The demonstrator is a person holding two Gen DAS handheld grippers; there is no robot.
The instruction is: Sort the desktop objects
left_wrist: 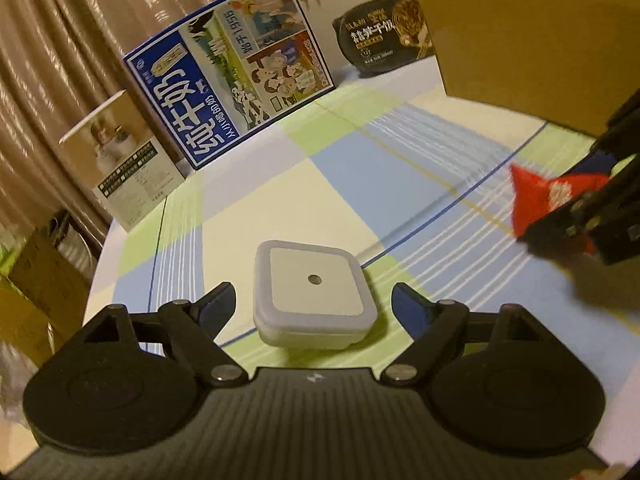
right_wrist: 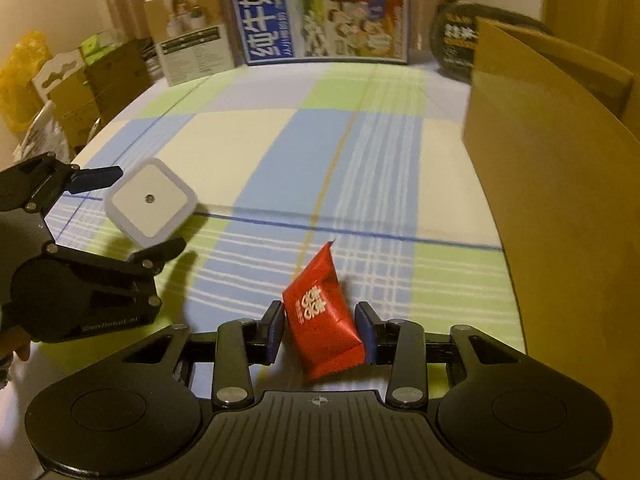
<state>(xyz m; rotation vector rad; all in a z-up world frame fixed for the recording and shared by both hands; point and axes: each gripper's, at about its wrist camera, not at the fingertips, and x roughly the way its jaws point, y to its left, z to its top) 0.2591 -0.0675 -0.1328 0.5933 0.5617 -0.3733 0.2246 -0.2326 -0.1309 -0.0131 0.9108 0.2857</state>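
Left wrist view shows the left gripper low over the checked tablecloth, its jaws spread wide on either side of a white square night light. Neither blue pad touches the light; there is a clear gap on both sides, and it sits on the cloth between the fingertips. At the right edge of this view the right gripper appears with a red candy packet between its fingers.

From the right wrist view, the right gripper has its jaws at a narrow setting, with the red candy packet standing tilted between them. The right pad touches the packet's side; on the left pad I cannot tell whether there is contact or a sliver of gap. The packet's pointed top corner leans up and away over the tablecloth.

To the left, the left gripper frames the night light with both fingers apart from it.

A brown cardboard box stands at the right side of the table. Along the far edge stand a blue milk carton box, a smaller white product box to its left, and a dark snack bag to its right, partly behind the cardboard box
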